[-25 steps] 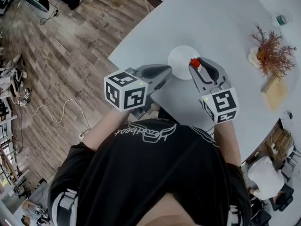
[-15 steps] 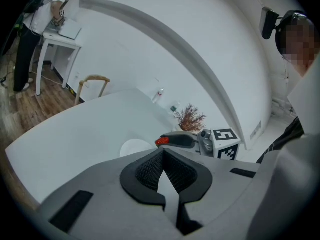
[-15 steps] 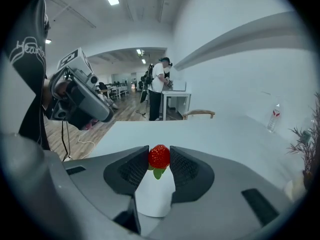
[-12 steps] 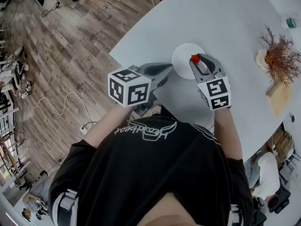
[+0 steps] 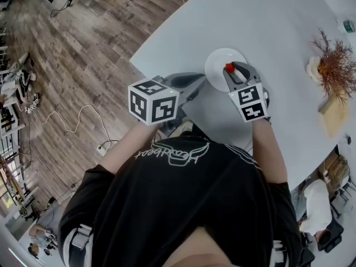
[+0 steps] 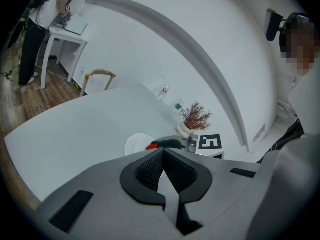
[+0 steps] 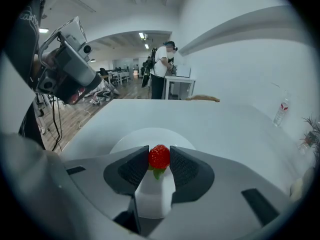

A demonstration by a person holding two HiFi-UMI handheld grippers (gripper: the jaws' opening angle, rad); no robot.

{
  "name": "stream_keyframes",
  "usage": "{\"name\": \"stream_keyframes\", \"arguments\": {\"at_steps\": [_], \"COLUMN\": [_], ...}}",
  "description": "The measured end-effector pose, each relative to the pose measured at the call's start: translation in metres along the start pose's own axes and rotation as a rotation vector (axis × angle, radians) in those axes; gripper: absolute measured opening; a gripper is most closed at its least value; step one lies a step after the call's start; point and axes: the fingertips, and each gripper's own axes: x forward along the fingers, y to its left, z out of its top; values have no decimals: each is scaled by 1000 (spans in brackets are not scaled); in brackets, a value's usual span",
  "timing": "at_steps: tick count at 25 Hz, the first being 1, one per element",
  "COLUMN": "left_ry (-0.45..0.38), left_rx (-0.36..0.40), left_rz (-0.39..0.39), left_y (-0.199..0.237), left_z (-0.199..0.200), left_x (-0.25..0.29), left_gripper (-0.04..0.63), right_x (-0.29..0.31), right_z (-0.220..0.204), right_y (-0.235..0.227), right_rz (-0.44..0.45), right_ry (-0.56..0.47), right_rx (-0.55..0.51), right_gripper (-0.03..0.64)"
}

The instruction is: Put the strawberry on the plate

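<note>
As I look along the right gripper [image 5: 231, 70], I see its jaws standing a little apart with the dark ribbed pads [image 7: 131, 168] pressed on either side of a small red strawberry [image 7: 159, 156]. The fruit sits at the very front of the pads. It is glossy and finely pitted, with a green leaf hanging from its underside.

It hangs over the round white plate [image 7: 131, 136], just inside the plate's rim on my side. I cannot tell from any view whether the berry touches the plate or is just above it.

My left gripper [image 6: 163, 153] has its jaws together at the tips with nothing between them. It lies just beside the plate, to its left, with its tips near the rim.

The plate rests on a pale grey round table [image 5: 267, 21]. Well to the right of the plate stands a dried reddish-brown branch arrangement [image 5: 334, 65].

In the left gripper view the strawberry is only a red sliver behind the right gripper's jaw. In the head view that gripper's marker cube covers its rear, and its front half overlaps the plate's near rim.
</note>
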Motion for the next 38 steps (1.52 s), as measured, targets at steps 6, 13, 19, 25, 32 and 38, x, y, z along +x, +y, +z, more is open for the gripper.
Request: {"name": "stream_keyframes", "arguments": {"at_steps": [6, 13, 19, 25, 32, 38], "left_ry": [-1, -3, -7, -7, -13, -14], "left_rx": [-2, -7, -6, -6, -12, -17], "left_rz": [7, 14, 13, 9, 22, 26], "left_y": [2, 3, 3, 1, 5, 6], "left_z": [-1, -3, -2, -4, -3, -4], "left_x": [-3, -3, -4, -4, -9, -12], "left_gripper": [6, 6, 6, 6, 6, 6], "right_x": [5, 8, 10, 10, 13, 12], "right_z": [-2, -6, -6, -7, -7, -6], "right_y": [4, 5, 6, 5, 6, 7], "right_rz": [-2, -3, -5, -9, -9, -7], "right_ry": [16, 39, 39, 33, 46, 45], "right_rx": [-30, -57, -52, -33, -35, -31], "right_gripper": [126, 126, 126, 126, 126, 126]}}
